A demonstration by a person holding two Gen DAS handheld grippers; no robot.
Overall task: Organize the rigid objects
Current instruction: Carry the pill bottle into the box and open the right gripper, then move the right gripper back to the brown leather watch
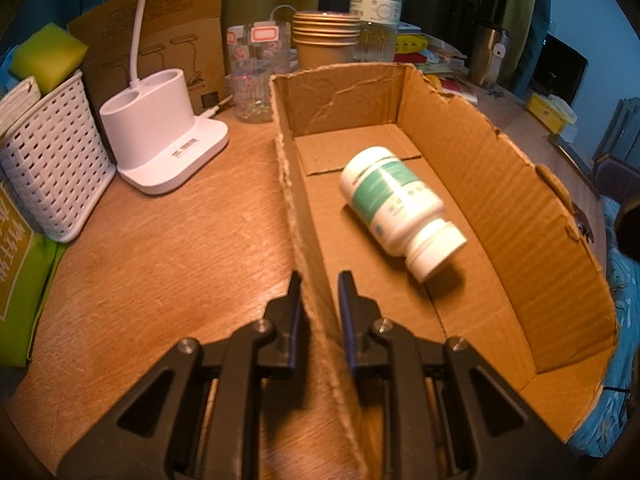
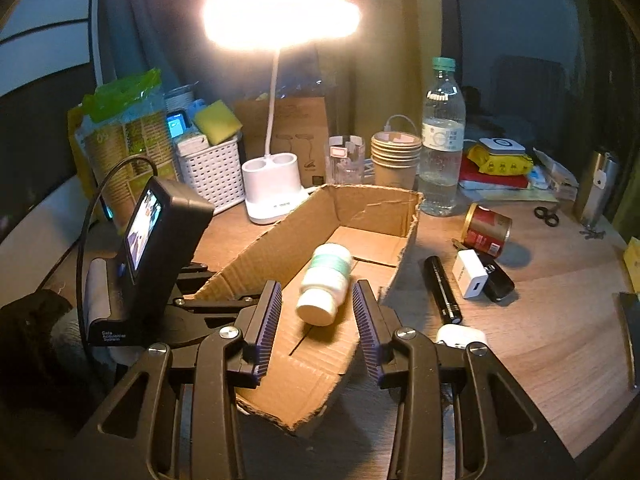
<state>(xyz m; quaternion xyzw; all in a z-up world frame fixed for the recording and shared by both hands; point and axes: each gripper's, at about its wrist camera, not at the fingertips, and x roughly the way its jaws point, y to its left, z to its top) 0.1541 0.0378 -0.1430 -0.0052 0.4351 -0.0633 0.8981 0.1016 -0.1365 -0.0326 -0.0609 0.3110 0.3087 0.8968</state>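
Note:
A shallow cardboard box [image 1: 500,184] lies on the wooden desk. My left gripper [image 1: 320,292] is shut on its left wall, one finger on each side of the cardboard. Inside the box is a white pill bottle [image 1: 396,200] with a green label. It is on its side and a little blurred, its cap toward the near end. In the right wrist view the bottle [image 2: 328,276] sits past the tips of my right gripper [image 2: 317,286]. That gripper is open over the box [image 2: 280,240], with a gap on both sides of the bottle.
Right of the box lie a black flashlight [image 2: 442,288], a white charger [image 2: 472,278] and a red can [image 2: 486,230] on its side. Behind it stand a water bottle [image 2: 440,140], stacked paper cups [image 1: 324,36], a white lamp base [image 1: 160,140] and a white basket [image 1: 52,160].

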